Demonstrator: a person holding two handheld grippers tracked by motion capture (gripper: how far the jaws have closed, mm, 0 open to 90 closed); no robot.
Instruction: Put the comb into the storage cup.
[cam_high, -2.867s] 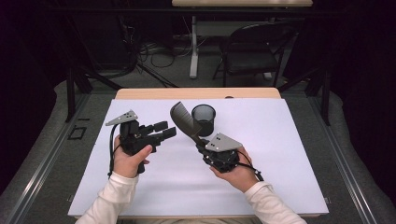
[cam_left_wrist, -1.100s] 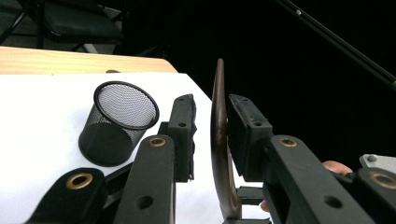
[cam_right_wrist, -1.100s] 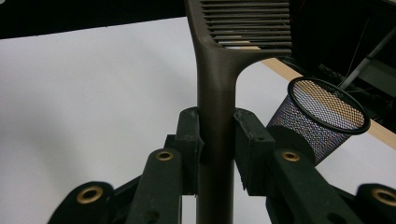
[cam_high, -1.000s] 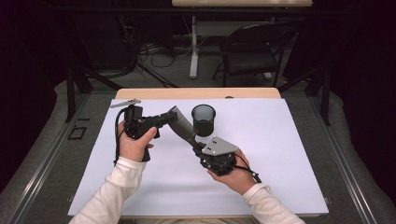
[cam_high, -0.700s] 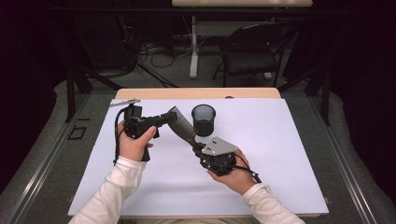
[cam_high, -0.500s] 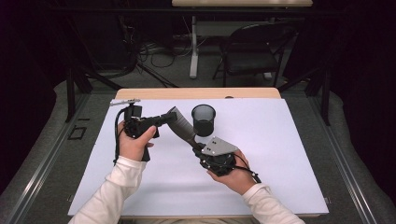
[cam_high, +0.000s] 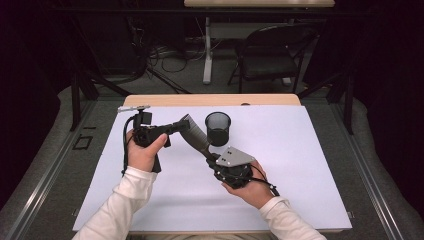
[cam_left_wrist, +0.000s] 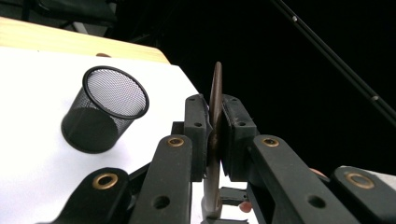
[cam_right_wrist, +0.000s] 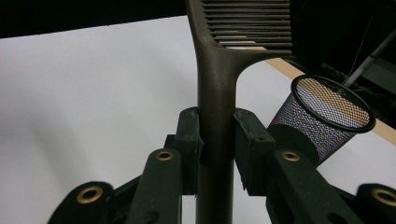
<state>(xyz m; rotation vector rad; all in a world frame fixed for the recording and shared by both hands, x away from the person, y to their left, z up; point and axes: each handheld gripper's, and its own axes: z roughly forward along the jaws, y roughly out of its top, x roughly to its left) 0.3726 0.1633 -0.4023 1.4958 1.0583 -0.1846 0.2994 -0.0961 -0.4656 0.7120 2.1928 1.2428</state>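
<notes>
A dark brown comb (cam_high: 193, 134) is held in the air between both grippers, just left of a black mesh cup (cam_high: 218, 128) standing on the white table. My right gripper (cam_high: 210, 158) is shut on the comb's handle (cam_right_wrist: 217, 79), with the teeth pointing up and away from it. From the left, my left gripper (cam_high: 179, 125) is shut on the comb's toothed end; the left gripper view shows the comb (cam_left_wrist: 215, 93) edge-on, pinched between its pads (cam_left_wrist: 195, 130). The mesh cup (cam_left_wrist: 105, 109) (cam_right_wrist: 322, 119) lies just beyond the jaws in both gripper views.
A white sheet (cam_high: 280, 165) covers the table, with a wooden strip (cam_high: 210, 100) along the far edge. Beyond the table stand a dark chair (cam_high: 270, 55) and a desk leg with cables on the floor.
The left gripper moved from lower left up to the comb's toothed end and shut on it. The right gripper and the comb's handle kept still.
</notes>
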